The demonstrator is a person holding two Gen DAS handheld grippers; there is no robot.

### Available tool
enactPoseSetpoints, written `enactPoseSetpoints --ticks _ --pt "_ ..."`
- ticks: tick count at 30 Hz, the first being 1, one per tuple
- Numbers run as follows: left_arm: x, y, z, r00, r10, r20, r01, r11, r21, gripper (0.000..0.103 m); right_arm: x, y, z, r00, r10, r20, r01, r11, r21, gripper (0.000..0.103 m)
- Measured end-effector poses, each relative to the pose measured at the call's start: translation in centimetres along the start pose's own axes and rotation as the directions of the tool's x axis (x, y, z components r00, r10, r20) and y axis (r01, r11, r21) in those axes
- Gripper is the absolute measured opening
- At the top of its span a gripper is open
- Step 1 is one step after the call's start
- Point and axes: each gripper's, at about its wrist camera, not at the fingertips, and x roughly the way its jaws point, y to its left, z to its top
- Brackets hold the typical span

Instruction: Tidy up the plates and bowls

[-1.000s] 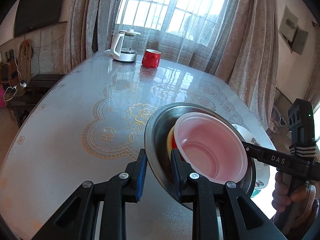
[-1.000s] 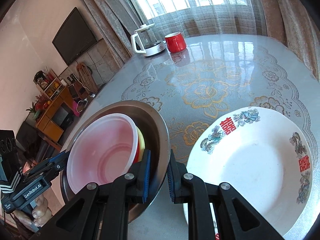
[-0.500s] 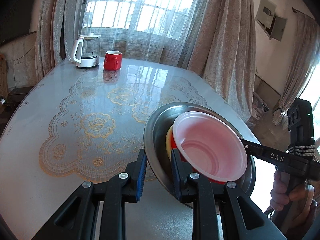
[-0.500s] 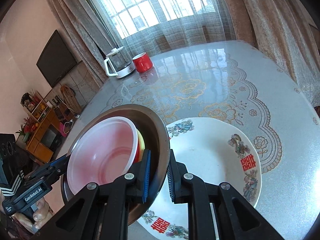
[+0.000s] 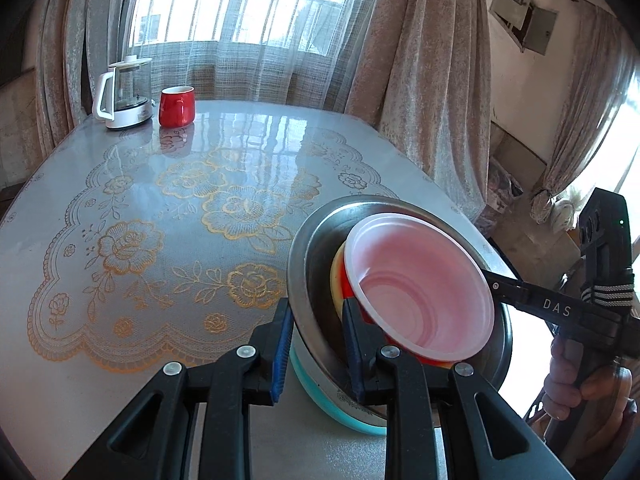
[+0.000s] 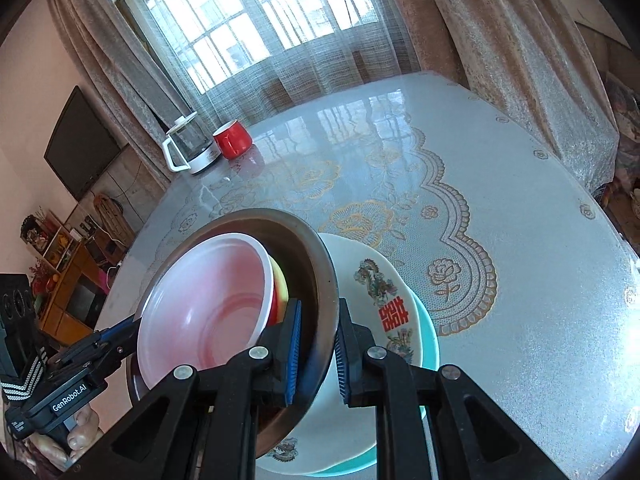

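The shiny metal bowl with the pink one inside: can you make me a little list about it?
carried: round steel bowl
inside it: pale pink plastic bowl, yellow and red bowls under it
held by: left gripper and right gripper, one on each side of the rim
below: white plate with red characters on a teal plate

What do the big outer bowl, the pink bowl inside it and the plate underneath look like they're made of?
Big outer bowl: likely stainless steel, with a grey, shiny, thin rim.
Pink bowl: probably thin plastic, translucent, with a matte white rim.
Plate: looks like glazed ceramic, glossy white with printed red and multicoloured motifs, though melamine is possible.
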Motion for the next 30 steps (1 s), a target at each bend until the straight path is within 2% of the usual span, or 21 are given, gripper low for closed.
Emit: enactPoseSetpoints --ticks 23,30 --pt "2.3 -1.5 -1.6 0.997 0.022 -0.068 -0.022 1.0 0.002 0.024 1.9 -2.6 -0.8 0.998 -0.024 -0.062 0.025 0.999 0.028 0.016" --pt "2.3 -1.8 -1.7 0.998 0.029 -0.063 -0.028 1.0 0.012 0.024 2.1 -2.8 -1.1 0.998 -0.033 -0.061 0.035 0.999 0.026 0.016"
